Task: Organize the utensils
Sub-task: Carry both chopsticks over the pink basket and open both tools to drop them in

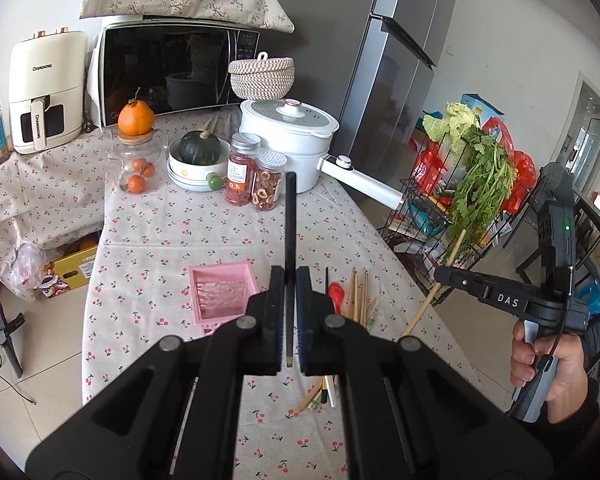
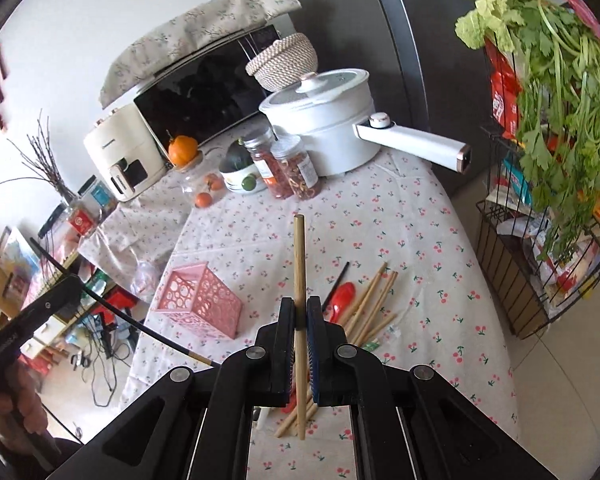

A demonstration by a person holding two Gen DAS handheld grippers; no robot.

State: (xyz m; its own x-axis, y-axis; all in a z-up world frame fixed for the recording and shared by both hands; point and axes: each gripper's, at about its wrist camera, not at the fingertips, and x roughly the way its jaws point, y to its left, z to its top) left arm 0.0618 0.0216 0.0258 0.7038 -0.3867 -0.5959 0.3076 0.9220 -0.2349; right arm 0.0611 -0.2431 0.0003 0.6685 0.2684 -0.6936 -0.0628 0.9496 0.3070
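Note:
My left gripper (image 1: pixel 290 280) is shut on a black chopstick (image 1: pixel 290 216) that points up and away over the table. My right gripper (image 2: pixel 300 312) is shut on a wooden chopstick (image 2: pixel 299 256), held upright above the table. A pink perforated utensil basket (image 1: pixel 220 296) stands on the tablecloth left of both grippers; it also shows in the right wrist view (image 2: pixel 198 304). Several wooden chopsticks (image 2: pixel 374 300) and a red spoon (image 2: pixel 342 298) lie loose on the cloth to the right of the basket. The right gripper shows at the right of the left wrist view (image 1: pixel 444 274).
At the back stand a white pot with a long handle (image 1: pixel 288 128), two jars (image 1: pixel 256 176), a bowl with a squash (image 1: pixel 198 160), a glass jar with oranges (image 1: pixel 136 168), a microwave (image 1: pixel 172 68) and an air fryer (image 1: pixel 48 92). A wire rack with greens (image 2: pixel 540 160) stands right of the table.

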